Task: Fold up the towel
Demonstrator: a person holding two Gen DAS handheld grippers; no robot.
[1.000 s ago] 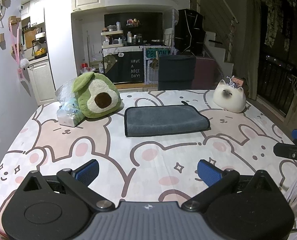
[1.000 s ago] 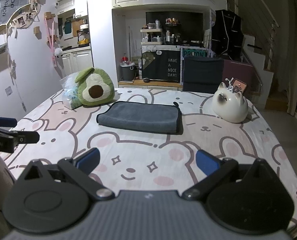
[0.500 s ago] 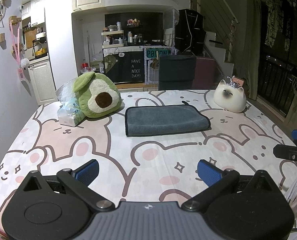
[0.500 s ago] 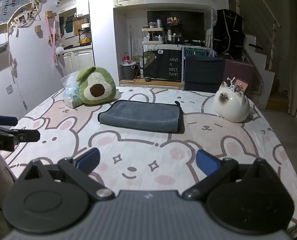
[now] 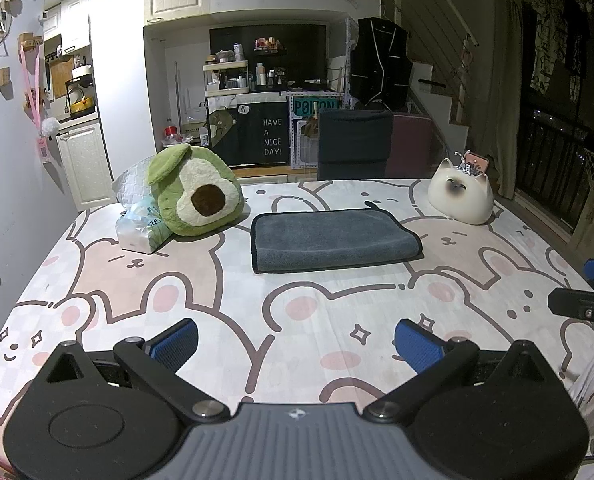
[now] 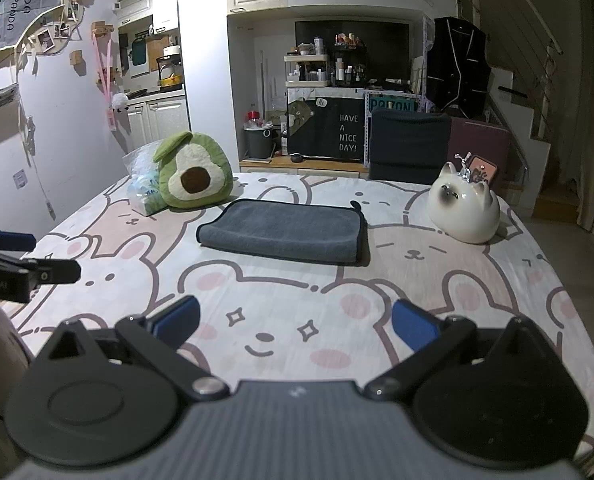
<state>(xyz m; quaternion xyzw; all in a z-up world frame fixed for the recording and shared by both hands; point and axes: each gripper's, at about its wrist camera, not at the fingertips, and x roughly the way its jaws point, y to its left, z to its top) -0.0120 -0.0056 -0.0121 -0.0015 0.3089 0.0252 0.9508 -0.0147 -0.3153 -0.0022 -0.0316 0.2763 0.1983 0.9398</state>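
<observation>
- My left gripper: lower centre of the left wrist view, jaws spread wide, blue pads well apart, nothing between them. It hangs over the near part of the table.
- My right gripper: lower centre of the right wrist view, jaws likewise spread wide, blue pads holding nothing. Its tip also shows at the right edge of the left wrist view; my left gripper's tip shows at the left edge of the right wrist view.
- Towel: grey, already folded into a flat rectangle with a dark trimmed edge, lying in the middle of both frames, well apart from both grippers. A small dark loop sticks out at its upper right corner.
- Table: covered by a cloth printed with pink and white cartoon bears and rabbits, filling the middle band of each frame.
- Avocado plush: green, upper left of the towel, near it but not touching.
- Plastic-wrapped pack: left of the avocado plush, pressed against it.
- White cat figure: upper right of the towel, apart from it, near the table's far right edge.
- Dark chair back: beyond the table's far edge, above the towel in frame.
</observation>
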